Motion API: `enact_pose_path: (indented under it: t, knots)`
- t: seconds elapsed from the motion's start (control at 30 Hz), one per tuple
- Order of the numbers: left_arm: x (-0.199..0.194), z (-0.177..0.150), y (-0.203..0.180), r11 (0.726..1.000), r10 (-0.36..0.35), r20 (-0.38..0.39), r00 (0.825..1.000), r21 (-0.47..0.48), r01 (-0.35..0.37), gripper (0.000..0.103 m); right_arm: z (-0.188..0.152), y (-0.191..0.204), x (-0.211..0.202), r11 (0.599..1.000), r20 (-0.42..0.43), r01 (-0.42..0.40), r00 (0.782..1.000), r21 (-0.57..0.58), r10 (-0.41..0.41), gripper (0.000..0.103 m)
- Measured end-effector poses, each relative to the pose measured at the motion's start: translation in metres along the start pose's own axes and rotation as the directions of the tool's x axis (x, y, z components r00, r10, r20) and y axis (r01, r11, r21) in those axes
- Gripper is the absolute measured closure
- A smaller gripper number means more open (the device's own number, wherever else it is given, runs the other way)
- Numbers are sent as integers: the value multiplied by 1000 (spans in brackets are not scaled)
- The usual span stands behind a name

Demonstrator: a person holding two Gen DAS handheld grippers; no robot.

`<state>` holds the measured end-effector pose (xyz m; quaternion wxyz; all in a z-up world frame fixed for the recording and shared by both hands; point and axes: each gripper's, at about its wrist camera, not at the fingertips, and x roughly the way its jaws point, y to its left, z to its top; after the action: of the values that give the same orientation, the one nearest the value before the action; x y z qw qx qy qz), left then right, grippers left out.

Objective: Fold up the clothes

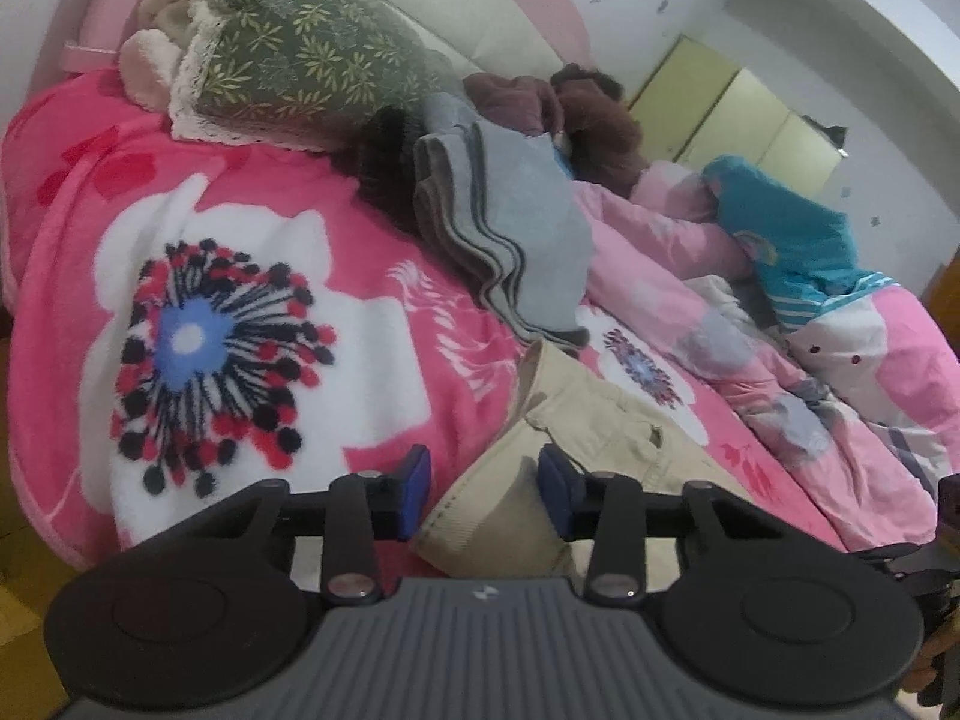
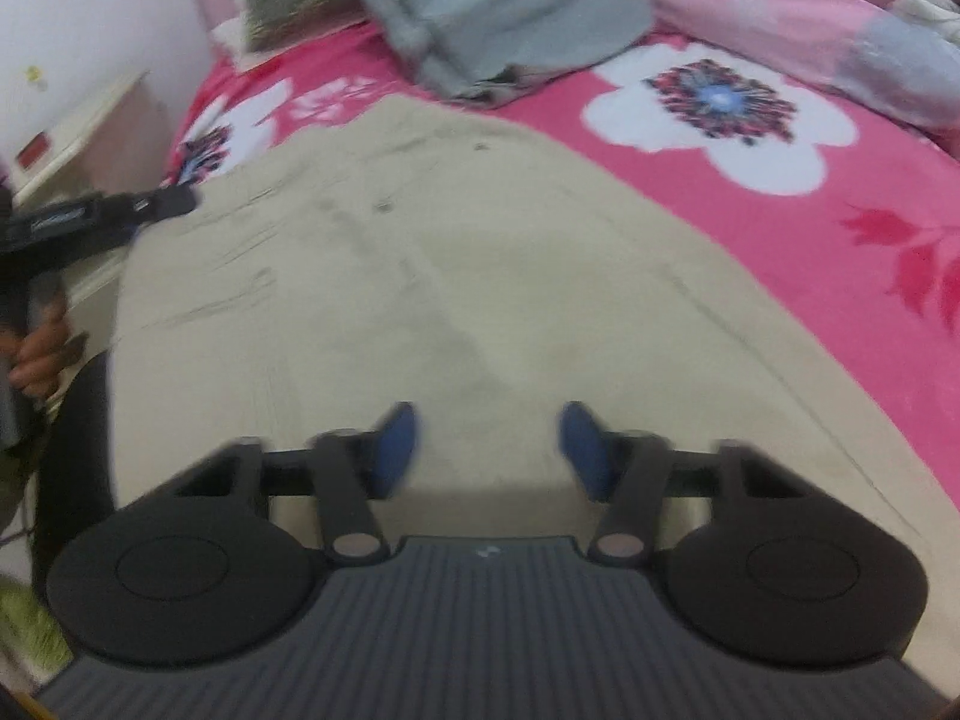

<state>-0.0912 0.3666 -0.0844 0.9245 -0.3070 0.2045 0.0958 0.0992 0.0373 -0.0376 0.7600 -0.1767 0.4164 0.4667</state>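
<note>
Landmark: pink floral blanket [image 1: 258, 240]. Beige trousers [image 2: 420, 276] are lying spread flat on it, at the near edge. Green patterned pillow [image 1: 288, 54] is resting at the blanket's far left end. Folded grey garment [image 1: 510, 222] is sitting on the blanket just beyond the trousers. Left gripper [image 1: 485, 492] is hovering with jaws spread apart over a trouser corner, nothing between them. Right gripper [image 2: 487, 447] is likewise standing wide apart above the trousers; that view is blurred.
</note>
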Motion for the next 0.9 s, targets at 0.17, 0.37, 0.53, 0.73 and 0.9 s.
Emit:
enact_pose_path:
  t: [0.17, 0.37, 0.53, 0.73, 0.9]
  knots:
    - [0, 1, 2, 1000, -23, 16, 1000, -16, 24, 72, 3, 28, -20, 991, 55, 117, 992, -70, -114, 100]
    - [0, 4, 2, 998, -54, 35, 998, -36, 56, 83, 34, 46, -47, 952, 171, 285, 949, -111, -264, 100]
    - [6, 10, -6, 996, -83, 35, 996, -11, 83, 88, 53, 41, -43, 911, 214, 383, 913, -153, -348, 100]
    - [22, 12, -12, 996, -85, 30, 996, 4, 85, 94, 66, 26, -20, 869, 237, 464, 875, -170, -421, 100]
    - [25, 18, -16, 995, -101, 58, 993, 16, 100, 98, 75, 15, -9, 852, 261, 500, 853, -154, -453, 100]
